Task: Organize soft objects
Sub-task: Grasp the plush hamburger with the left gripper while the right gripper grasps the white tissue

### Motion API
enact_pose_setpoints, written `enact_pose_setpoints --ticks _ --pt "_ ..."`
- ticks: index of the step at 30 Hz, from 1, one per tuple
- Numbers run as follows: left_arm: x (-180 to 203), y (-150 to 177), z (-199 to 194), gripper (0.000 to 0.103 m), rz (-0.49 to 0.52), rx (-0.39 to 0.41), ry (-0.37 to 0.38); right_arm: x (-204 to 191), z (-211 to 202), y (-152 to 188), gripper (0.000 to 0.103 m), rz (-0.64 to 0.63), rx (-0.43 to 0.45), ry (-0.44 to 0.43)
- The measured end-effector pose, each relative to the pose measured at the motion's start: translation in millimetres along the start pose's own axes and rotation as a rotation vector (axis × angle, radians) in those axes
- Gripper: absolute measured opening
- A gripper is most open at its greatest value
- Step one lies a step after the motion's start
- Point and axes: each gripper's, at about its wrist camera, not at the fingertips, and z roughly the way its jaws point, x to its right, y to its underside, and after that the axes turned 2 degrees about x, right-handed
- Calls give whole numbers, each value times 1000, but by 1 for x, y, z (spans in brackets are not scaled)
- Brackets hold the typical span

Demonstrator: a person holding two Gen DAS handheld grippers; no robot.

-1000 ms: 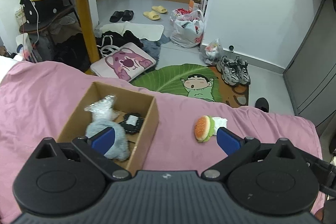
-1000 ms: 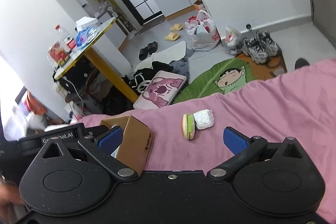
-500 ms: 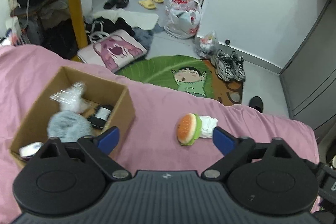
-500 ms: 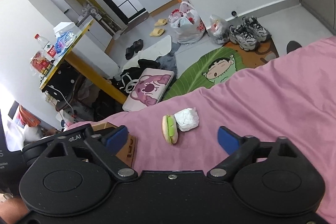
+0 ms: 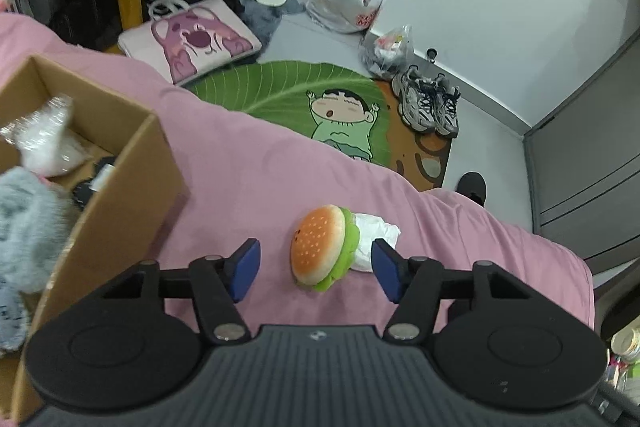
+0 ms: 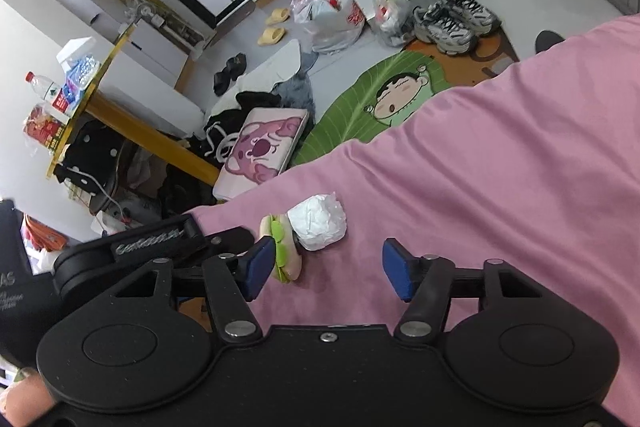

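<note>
1. Plush hamburger (image 5: 322, 247) lies on the pink bedsheet (image 5: 256, 171), touching a white crumpled wad (image 5: 374, 239).
2. Your left gripper (image 5: 316, 269) is spread wide around the burger; centre it, then close gently.
3. Right gripper (image 6: 326, 269) is also spread, empty.
4. Carry to the cardboard box (image 5: 132, 183).

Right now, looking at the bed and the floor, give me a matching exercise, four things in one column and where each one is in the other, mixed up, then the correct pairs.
Things
1. burger plush
2. grey fluffy toy
3. grey sneakers
4. crumpled white wrapper

Places
A. inside the cardboard box
B. on the floor at the edge of the leaf rug
C. on the pink bedspread, between the open fingers of the left gripper
D. on the bedspread, against the plush's green side

Pairs: 1-C, 2-A, 3-B, 4-D
</note>
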Motion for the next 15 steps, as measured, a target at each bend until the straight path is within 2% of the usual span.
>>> enact_pose_setpoints --ticks 6,8,10,12,15 --pt "5 -6 29 56 -2 -49 8 -2 24 -1 46 -48 -29 -1" --pt "3 -7 37 52 -13 -69 5 -5 29 -1 44 -63 -27 -13" --pt "-3 -8 44 40 -42 -91 3 -9 35 -2 44 -93 -27 -19" --pt "-13 -10 49 34 -95 -111 26 -10 42 -2 44 -107 -40 -27" --pt "-18 -13 49 29 -104 -114 49 -11 54 -3 44 -115 -55 -17"
